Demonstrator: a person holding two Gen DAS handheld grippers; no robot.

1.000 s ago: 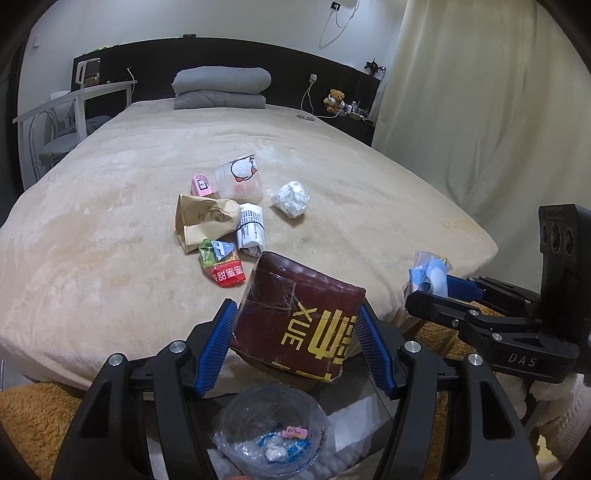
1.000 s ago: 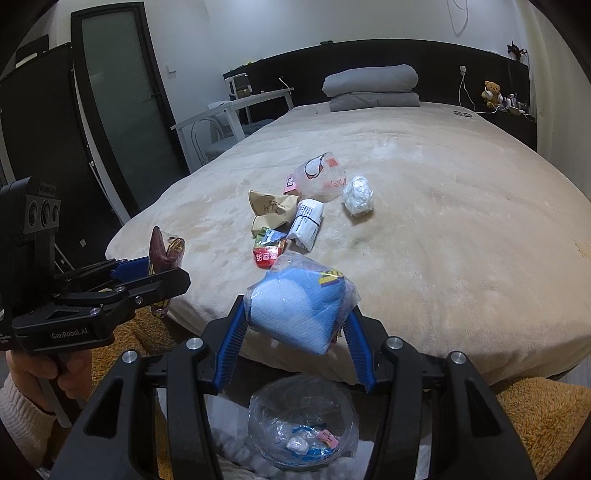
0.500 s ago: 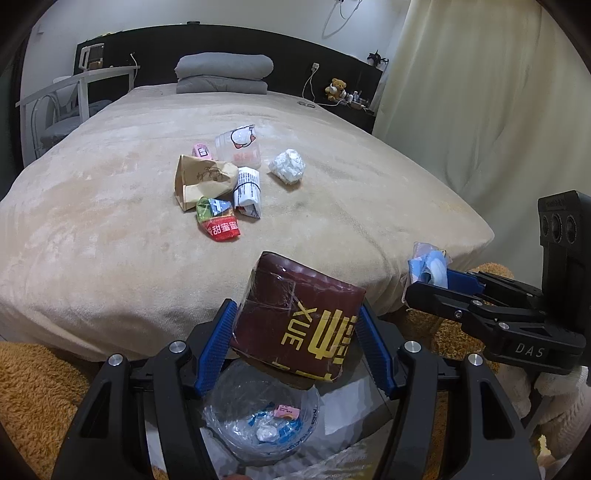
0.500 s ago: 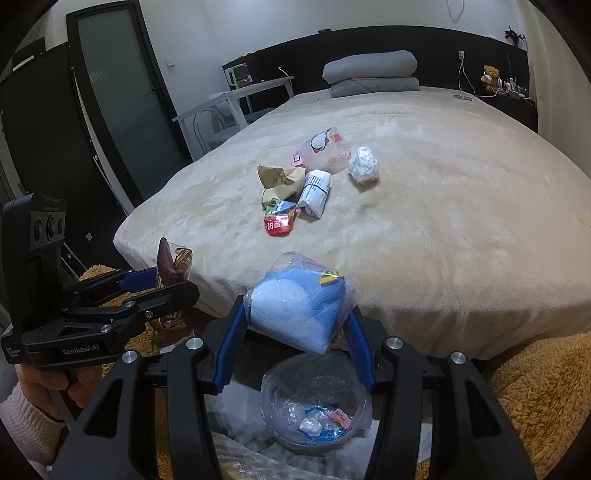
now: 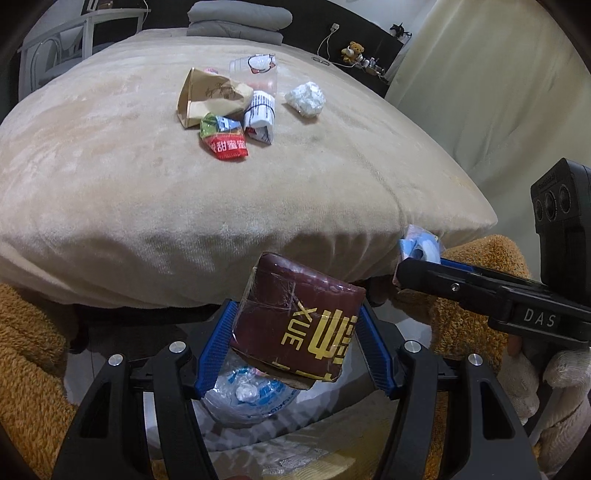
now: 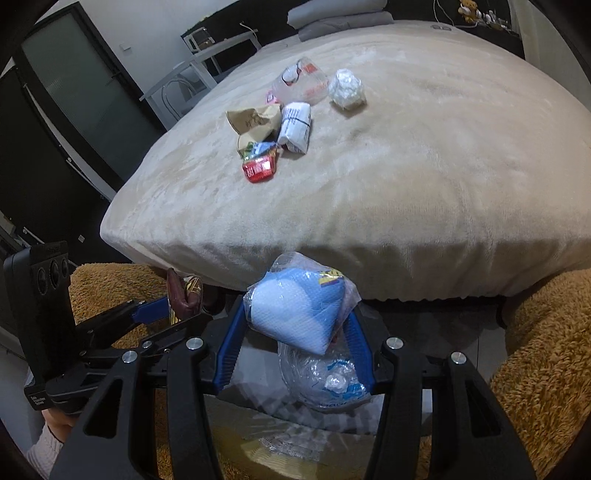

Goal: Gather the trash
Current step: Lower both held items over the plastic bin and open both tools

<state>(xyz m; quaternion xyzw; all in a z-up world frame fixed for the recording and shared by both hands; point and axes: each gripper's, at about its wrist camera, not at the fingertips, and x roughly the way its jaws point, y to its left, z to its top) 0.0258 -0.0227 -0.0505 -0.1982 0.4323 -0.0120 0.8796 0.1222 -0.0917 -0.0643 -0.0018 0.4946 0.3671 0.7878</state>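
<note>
My left gripper is shut on a dark red packet with yellow lettering, held just off the foot of the bed. My right gripper is shut on a blue and white tissue pack in clear wrap. Under both hangs a clear bag with scraps inside. Each view shows the other gripper from the side: the right one and the left one. On the beige bed lie a brown paper bag, a red and green wrapper, a white printed pack, a clear cup and a crumpled white wad.
A fuzzy brown rug covers the floor on both sides of the bag. Grey pillows lie at the dark headboard. A white desk and chair stand left of the bed, a curtain to the right. Gloved hands hold the handles.
Both grippers have sunk toward the clear bag and tilted further down, each still holding its packet. The bed now fills the upper picture and the bag sits closer beneath the jaws.
</note>
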